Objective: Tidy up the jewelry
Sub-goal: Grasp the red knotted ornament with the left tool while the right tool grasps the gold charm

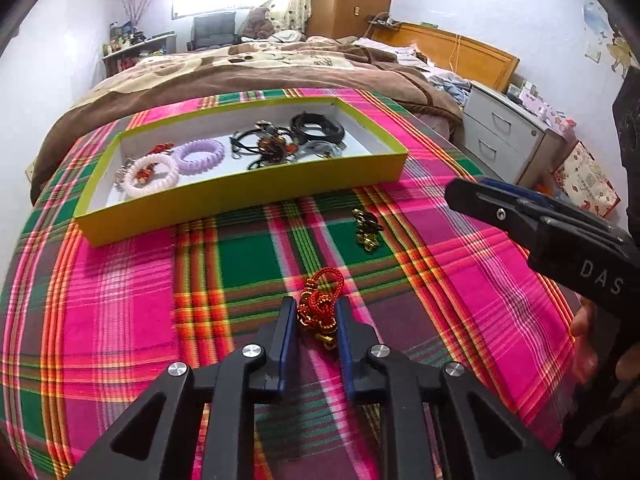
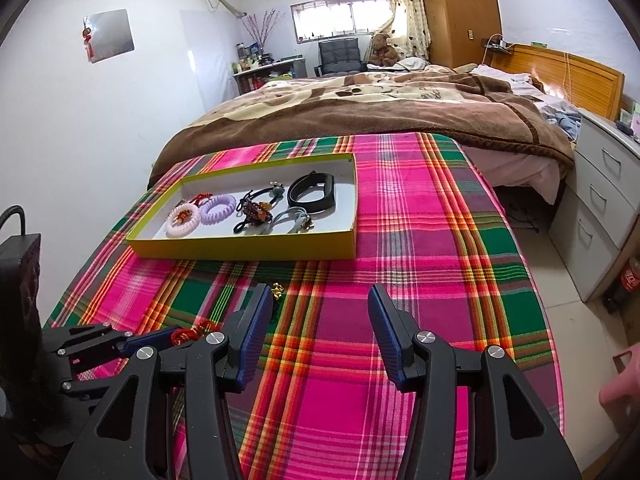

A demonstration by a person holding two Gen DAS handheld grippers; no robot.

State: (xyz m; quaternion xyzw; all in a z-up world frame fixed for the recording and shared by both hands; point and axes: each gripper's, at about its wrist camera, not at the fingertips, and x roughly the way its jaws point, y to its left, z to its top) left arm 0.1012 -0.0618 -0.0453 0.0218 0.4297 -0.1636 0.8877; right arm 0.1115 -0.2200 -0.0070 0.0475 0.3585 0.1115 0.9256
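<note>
Plaid cloth; red knotted cord charm, gold beads, between left gripper fingers

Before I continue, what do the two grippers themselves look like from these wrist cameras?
Both match: the left gripper and right gripper have matte black angular frames with triangular cutouts, round silver bolt heads at the pivots, and ribbed dark blue pads lining their fingers. White letters "DAS" mark the right gripper's side. No cables or sleeves show.

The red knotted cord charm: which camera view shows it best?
The left wrist view: the red knotted cord charm lies whole between the left gripper pads. In the right wrist view only a red bit shows behind a finger.
</note>
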